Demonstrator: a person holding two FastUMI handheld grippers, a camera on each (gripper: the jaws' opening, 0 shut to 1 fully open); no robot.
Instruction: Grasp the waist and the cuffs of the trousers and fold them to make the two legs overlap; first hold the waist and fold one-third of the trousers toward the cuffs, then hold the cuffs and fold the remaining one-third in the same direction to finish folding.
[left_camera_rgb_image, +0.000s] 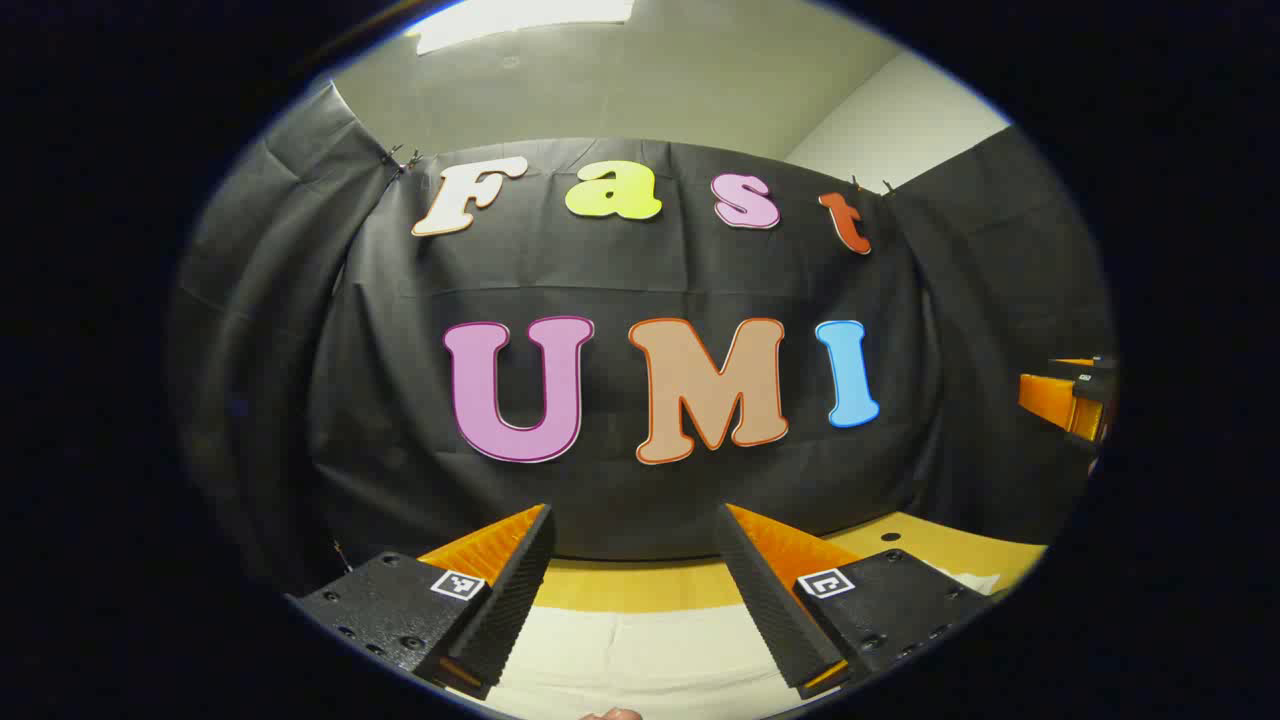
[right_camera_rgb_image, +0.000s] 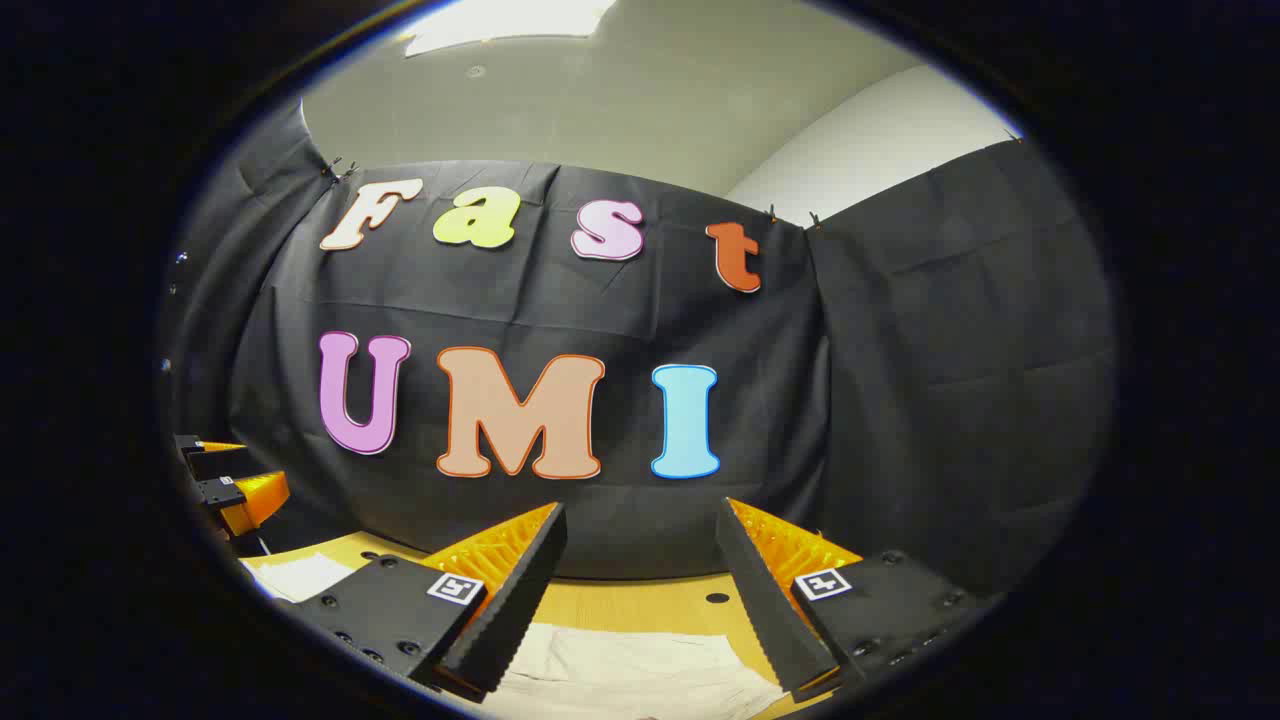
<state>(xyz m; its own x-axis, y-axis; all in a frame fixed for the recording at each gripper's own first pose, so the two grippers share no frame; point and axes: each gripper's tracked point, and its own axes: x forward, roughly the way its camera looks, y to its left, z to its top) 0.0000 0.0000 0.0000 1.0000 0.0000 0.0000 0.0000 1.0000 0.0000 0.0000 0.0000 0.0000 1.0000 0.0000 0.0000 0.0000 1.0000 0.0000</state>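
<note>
Ridged tool (left_camera_rgb_image: 635, 590) fingers over creased trousers (left_camera_rgb_image: 640, 650)

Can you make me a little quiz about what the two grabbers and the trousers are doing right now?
1. True or false: the left gripper is shut on the trousers.
2. What do the pale trousers lie on?
A. a yellow table
B. a blue chair
C. a red basket
3. Fill in: in the right gripper view, the right gripper has its fingers spread ____ above the cloth.

Key
1. False: its fingers stand apart and hold nothing.
2. A, the yellow table.
3. Open. The trousers lie flat under it, not yet grasped.
</note>
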